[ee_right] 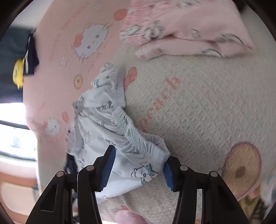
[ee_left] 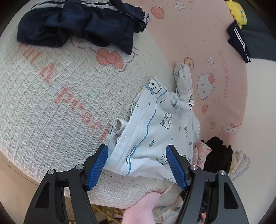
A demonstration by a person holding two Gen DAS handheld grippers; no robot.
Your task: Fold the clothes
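- Across both wrist views spreads a blanket [ee_left: 51, 96] — half cream waffle weave with coral lettering, half smooth pink printed with cartoon cats, flowers and round fruit; it covers the work surface and curves away at the near edge, where pale flooring shows below.
- Beyond its far edge the room is dim: a dark grey mass, and in the right wrist view a bright washed-out window area.
- Open weave lies bare between the garments, the widest stretch on the cream half.
- Navy clothing [ee_left: 79, 25] with white stripes sits crumpled at the far end of the cream half, well apart from the grippers.
- Pink fleecy garment [ee_right: 186, 32] with a grey-and-white print lies flat at the far side in the right wrist view, somewhat blurred.
- White printed shorts [ee_left: 155, 124], thin cotton with blue piping, small cartoon animals and a gathered elastic waistband, lie rumpled on the seam between cream and pink.
- Left gripper [ee_left: 138, 165]: blue ribbed pads spread wide, the hem of the shorts lying between them, unclamped.
- Right gripper [ee_right: 138, 170]: jaws likewise apart, straddling the waistband end; the cloth brushes the right-hand pad, though I cannot tell whether it presses.
- Small yellow item [ee_left: 237, 12] by a striped navy piece [ee_left: 238, 43] lies at the far edge.
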